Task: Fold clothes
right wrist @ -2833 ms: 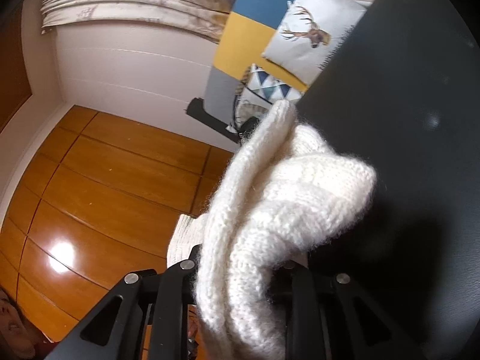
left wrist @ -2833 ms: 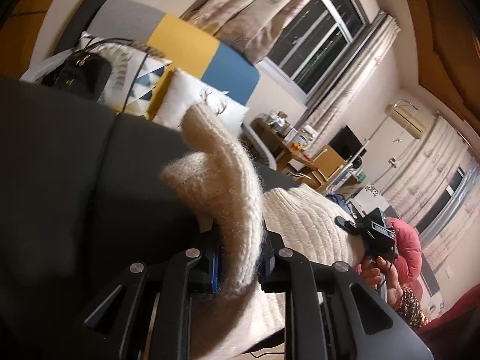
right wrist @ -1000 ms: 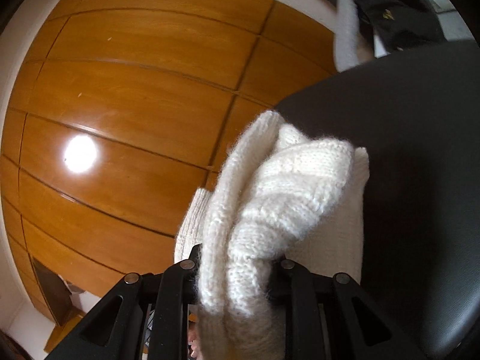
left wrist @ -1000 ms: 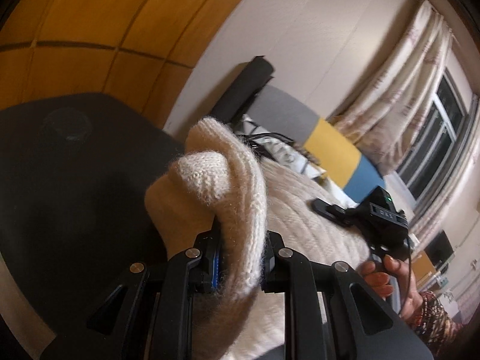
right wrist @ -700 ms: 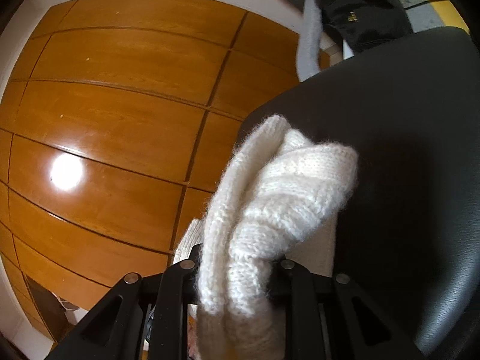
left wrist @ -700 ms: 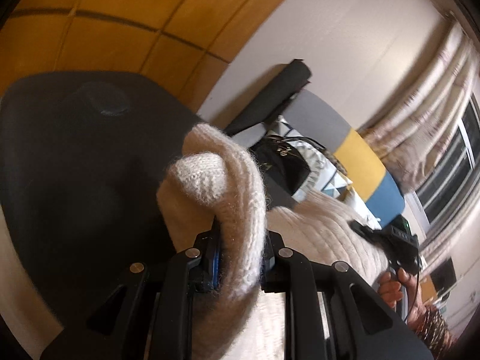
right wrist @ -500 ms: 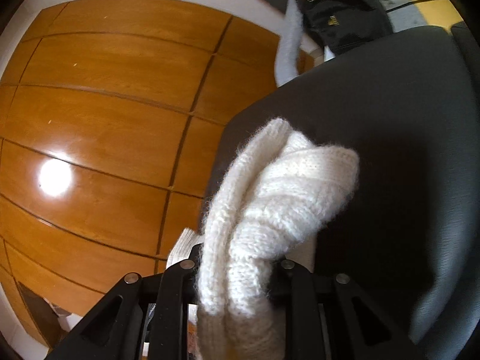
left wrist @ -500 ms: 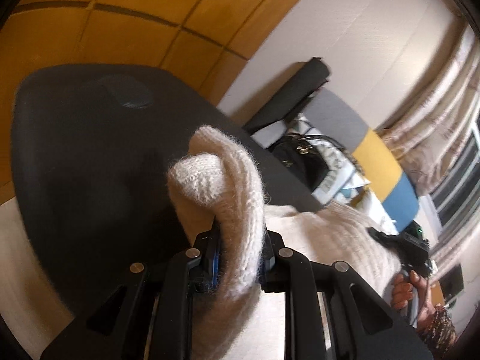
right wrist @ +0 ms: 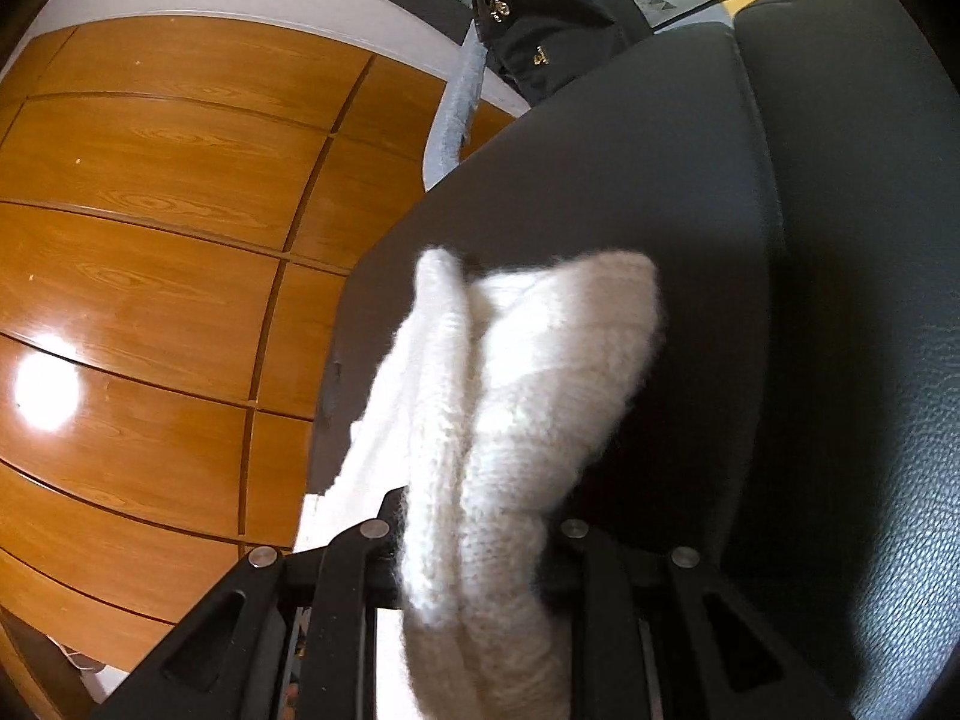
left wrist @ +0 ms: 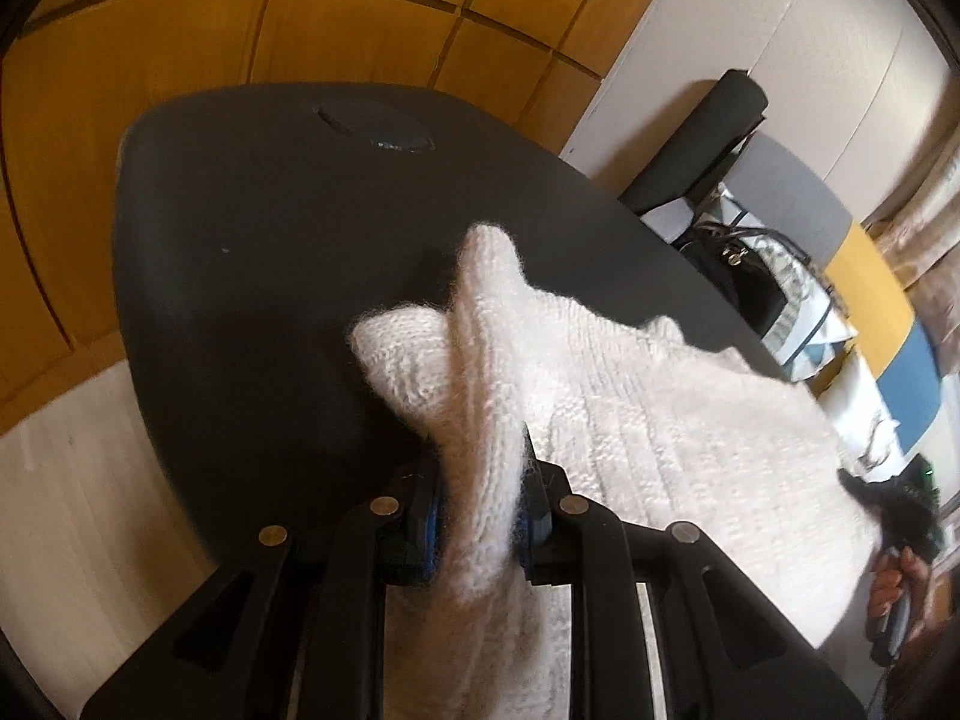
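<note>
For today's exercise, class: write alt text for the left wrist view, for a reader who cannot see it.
The left gripper pinches a bunched edge of a cream knit sweater over a black cushion. At the far right, a hand holds the right gripper at the sweater's other end; wood panels behind.

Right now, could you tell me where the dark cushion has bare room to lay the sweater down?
The cushion is bare left of the sweater, out to its rounded edge. Its far edge is crowded by the handbag and pillows.
</note>
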Available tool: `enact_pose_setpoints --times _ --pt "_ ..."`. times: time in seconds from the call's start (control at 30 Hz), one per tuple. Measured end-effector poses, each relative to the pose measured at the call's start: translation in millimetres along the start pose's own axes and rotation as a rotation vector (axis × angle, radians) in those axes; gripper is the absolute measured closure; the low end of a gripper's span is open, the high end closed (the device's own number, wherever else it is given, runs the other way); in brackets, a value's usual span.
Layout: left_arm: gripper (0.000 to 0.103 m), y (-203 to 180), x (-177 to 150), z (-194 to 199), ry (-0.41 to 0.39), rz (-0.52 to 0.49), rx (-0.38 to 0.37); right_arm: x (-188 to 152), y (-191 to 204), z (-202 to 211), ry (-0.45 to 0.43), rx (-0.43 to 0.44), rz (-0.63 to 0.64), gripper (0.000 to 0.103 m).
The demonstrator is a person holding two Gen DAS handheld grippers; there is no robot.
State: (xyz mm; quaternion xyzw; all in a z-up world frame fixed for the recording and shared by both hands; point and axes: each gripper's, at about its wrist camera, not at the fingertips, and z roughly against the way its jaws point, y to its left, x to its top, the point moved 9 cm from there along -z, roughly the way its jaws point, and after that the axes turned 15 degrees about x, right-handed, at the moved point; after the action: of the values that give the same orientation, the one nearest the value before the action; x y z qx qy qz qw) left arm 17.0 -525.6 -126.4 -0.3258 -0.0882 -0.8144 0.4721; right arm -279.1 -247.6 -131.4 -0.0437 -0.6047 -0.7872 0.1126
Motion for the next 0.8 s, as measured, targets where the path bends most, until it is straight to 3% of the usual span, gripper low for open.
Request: enact_pose_setpoints --times 0.17,0.33,0.47,0.63,0.8 --pt "0.074 1 -2 0 -0.039 -0.036 0.085 -1 -5 -2 0.017 -0.059 0.060 0.083" --pt "0.058 7 -5 2 -0.070 -0.035 0.145 -4 -1 -2 0.017 -0.098 0.106 0.082" --pt "0.058 20 -6 16 -0.067 0.019 0.120 -2 4 -6 0.034 -0.107 0.111 0.072" --pt "0.058 39 10 56 -0.169 0.154 0.142 4 4 -6 0.037 -0.083 0.040 0.068" --pt "0.058 0 28 77 -0.246 0.064 0.114 16 3 16 -0.001 -0.050 -0.006 0.068"
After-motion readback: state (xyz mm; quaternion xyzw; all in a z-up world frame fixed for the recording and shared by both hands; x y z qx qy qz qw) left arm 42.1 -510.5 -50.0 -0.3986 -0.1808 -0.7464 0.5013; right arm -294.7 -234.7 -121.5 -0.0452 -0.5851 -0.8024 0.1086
